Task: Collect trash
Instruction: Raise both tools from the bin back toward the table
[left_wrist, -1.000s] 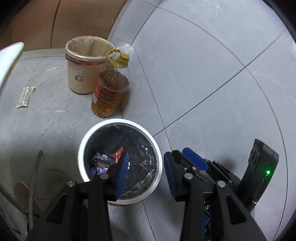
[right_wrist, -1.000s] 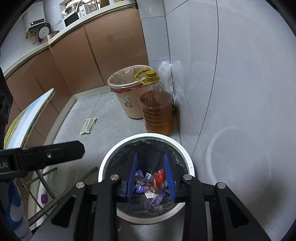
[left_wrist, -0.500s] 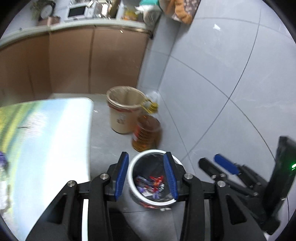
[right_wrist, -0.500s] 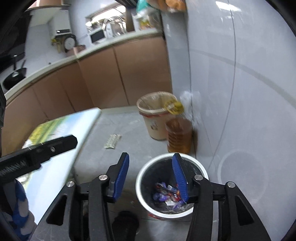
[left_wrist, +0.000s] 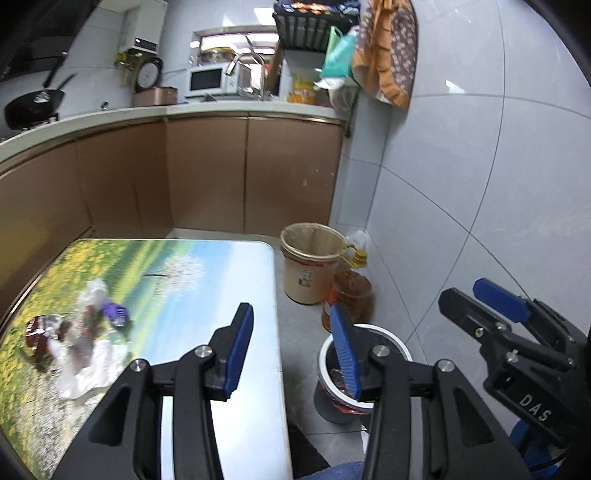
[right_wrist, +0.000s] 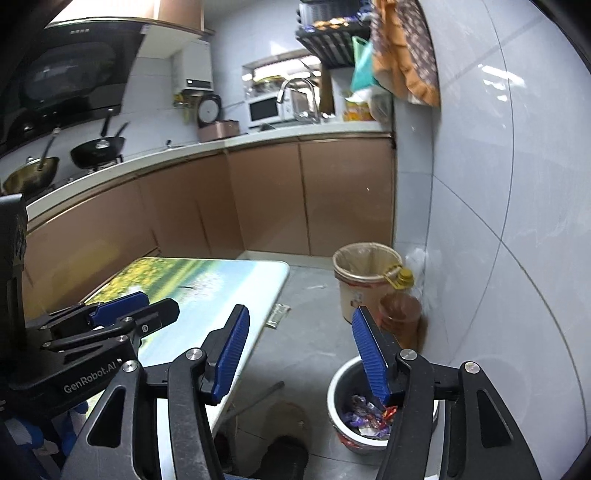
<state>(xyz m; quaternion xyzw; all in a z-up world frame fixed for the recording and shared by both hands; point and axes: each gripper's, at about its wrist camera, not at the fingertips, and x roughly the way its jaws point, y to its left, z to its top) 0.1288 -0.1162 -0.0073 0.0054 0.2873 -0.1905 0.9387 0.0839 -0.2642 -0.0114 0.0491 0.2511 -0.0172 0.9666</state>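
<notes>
While you hold both grippers up at table height, the left gripper (left_wrist: 291, 354) sits w/ its blue pads spread wide and nothing between them; its left finger hangs over the table's right edge, its right finger over the bin. Your right gripper (right_wrist: 303, 354) is also spread wide and empty, left pad over the table edge, right pad above the bin rim. In the left view the right gripper (left_wrist: 517, 343) shows at the far right, off to the side of the bin.

Remaining trash (left_wrist: 77, 332) lies on the table (left_wrist: 207, 266), on its left part: crumpled clear/white plastic, a purple wrapper and a dark red wrapper, all bunched together. It's blurred, so you can't tell piece count. It sits well left of the left gripper's pads, not touching them.

The white-rimmed bin (right_wrist: 334, 384) w/ a dark liner stands on the floor just right of the table, near the wall. Inside it, a heap of candy wrappers (right_wrist: 365, 413), purple, red and silver.

Behind the bin, close to the wall, an oil bottle (right_wrist: 400, 321) w/ a yellow cap and handle stands upright, and just behind-left of it a beige bucket (right_wrist: 360, 284) w/ a clear liner folded over its rim; whether bottle and bucket touch, can't tell. A small flat packet (right_wrist: 277, 315) lies on the floor btw table and bucket.
</notes>
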